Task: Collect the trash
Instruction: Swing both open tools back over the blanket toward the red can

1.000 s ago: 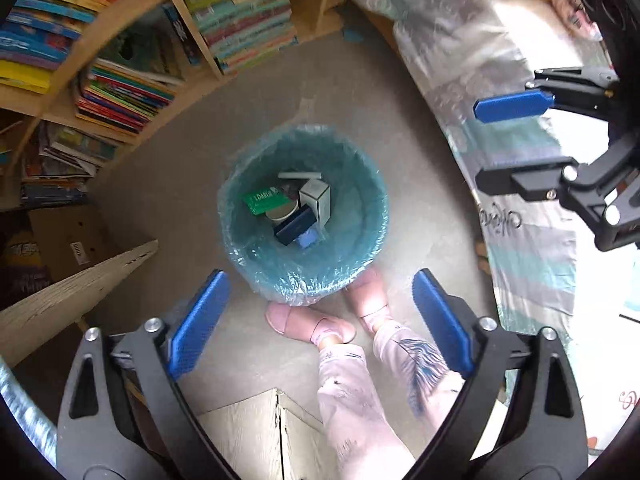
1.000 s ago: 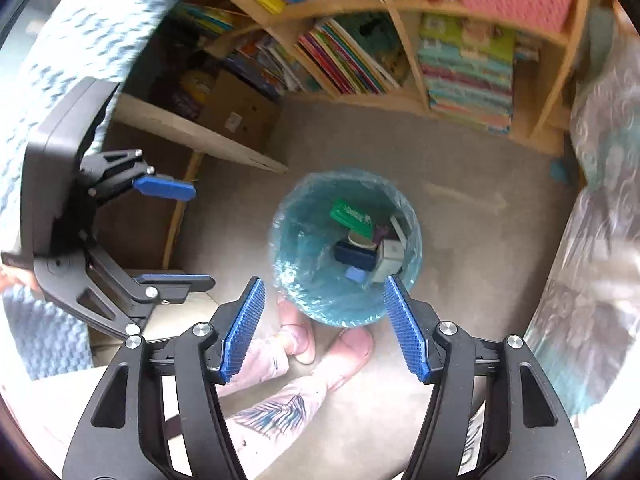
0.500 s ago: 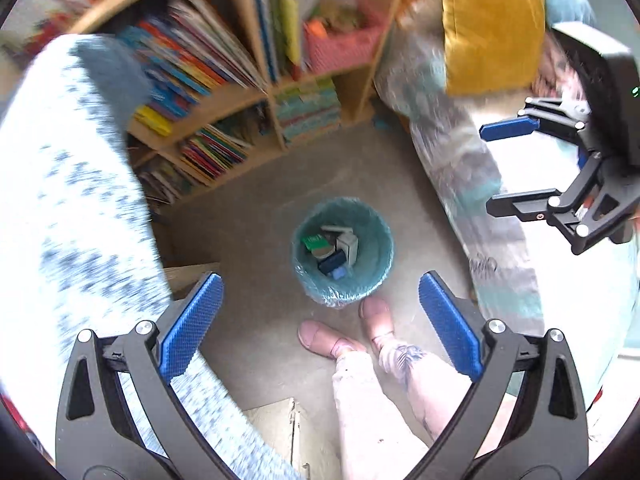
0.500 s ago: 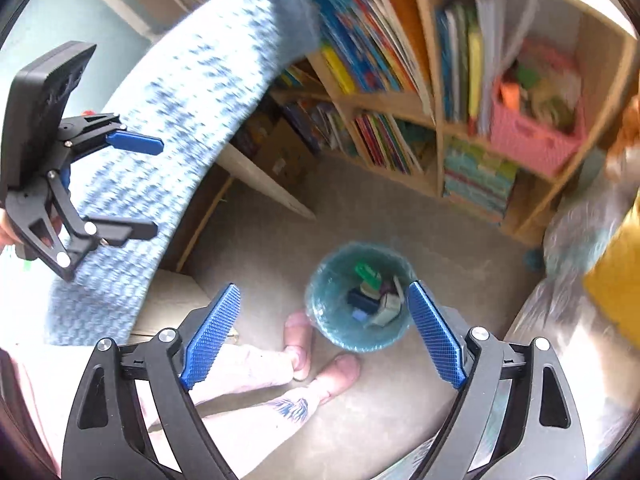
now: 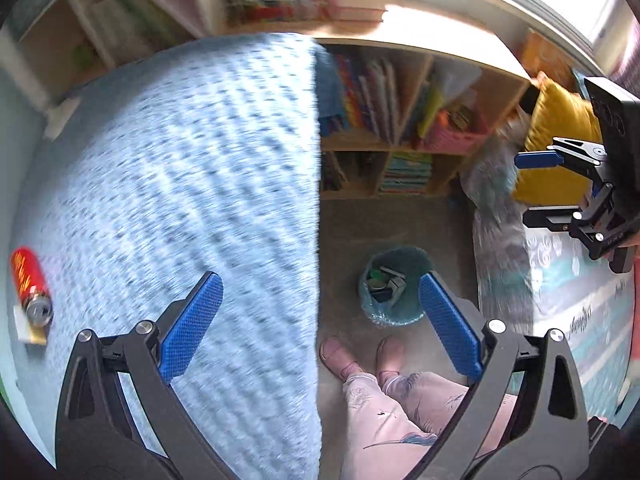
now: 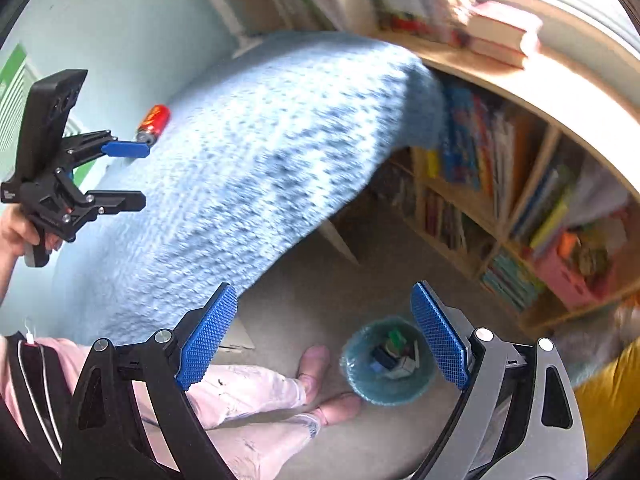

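Left wrist view. Left gripper (image 5: 320, 322) empty, blue-padded fingers (image 5: 191, 322) spread wide. Red drink can with silver top (image 5: 31, 286) lying on its side at 9 o'clock, on the pale blue knitted cover (image 5: 192, 184) that fills the left half of frame; scrap of paper or card just beside its near end, too blurred to name. Teal bin lined with clear plastic (image 5: 394, 286) on the grey floor (image 5: 360, 224) just right of centre, already holding several small boxes. Pink-slippered feet (image 5: 340, 354) at 6 o'clock, just beside the bin. Right gripper (image 5: 554, 186) at 3 o'clock, fingers apart, nothing between them.

Right wrist view. Right gripper (image 6: 324, 338) empty, fingers parted wide. Same bin (image 6: 386, 364) near 5 o'clock between the fingertips' line of sight. Left gripper (image 6: 128, 174) at 9 o'clock, open, tips aimed toward the can (image 6: 154, 123) at 10 o'clock, near but not touching. Wooden bookshelf (image 6: 500, 208) from 1 to 3 o'clock.

Judged step: searching out the next piece of trash, can the likely target, well apart from the bin. Next move: left gripper over the can, fingers straddling its round body across the width, squeeze kept gentle since thin metal dents and rolls on soft knit.
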A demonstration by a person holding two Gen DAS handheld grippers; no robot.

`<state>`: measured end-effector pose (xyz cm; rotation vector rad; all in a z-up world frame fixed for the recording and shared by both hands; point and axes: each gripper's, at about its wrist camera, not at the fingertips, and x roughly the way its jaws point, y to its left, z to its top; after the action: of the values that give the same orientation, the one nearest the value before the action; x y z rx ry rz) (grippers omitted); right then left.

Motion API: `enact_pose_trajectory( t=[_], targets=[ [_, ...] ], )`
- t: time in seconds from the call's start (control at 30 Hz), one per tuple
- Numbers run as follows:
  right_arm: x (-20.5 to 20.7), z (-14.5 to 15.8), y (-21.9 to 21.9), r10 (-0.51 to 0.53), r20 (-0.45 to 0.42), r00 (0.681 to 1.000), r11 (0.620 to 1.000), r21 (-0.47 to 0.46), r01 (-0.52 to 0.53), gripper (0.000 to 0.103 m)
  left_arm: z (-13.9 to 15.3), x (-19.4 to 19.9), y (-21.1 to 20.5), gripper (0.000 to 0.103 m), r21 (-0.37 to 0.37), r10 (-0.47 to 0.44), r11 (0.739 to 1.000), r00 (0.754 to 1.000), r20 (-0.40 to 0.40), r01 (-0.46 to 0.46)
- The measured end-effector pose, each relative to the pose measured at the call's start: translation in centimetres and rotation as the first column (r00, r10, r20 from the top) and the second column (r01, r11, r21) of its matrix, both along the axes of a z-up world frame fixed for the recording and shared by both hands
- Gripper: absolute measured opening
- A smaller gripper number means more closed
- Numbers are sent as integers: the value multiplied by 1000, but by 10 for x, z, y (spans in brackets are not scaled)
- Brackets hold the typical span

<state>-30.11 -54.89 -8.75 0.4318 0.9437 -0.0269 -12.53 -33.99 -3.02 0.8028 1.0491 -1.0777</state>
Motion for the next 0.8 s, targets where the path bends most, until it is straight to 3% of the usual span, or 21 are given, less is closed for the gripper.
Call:
enact_pose_trajectory(
  t=[0.1,0.37,0.67,0.8],
  targets=[
    [29,17,12,72,16,997,997,-23,-72,88,10,25,23,96,-26,88,996,994,61,-86],
    [113,50,49,235,32,972,972,-29,-234,88,33,79,93,96,-84,304,951,949,78,-298],
    [191,80,105,436,47,899,899,-79,-431,88,51,119,157,96,-127,464,884,880,105,-451],
    [219,85,125,492,38,870,869,-80,-488,88,50,134,183,96,-146,515,853,854,76,-501]
  ],
)
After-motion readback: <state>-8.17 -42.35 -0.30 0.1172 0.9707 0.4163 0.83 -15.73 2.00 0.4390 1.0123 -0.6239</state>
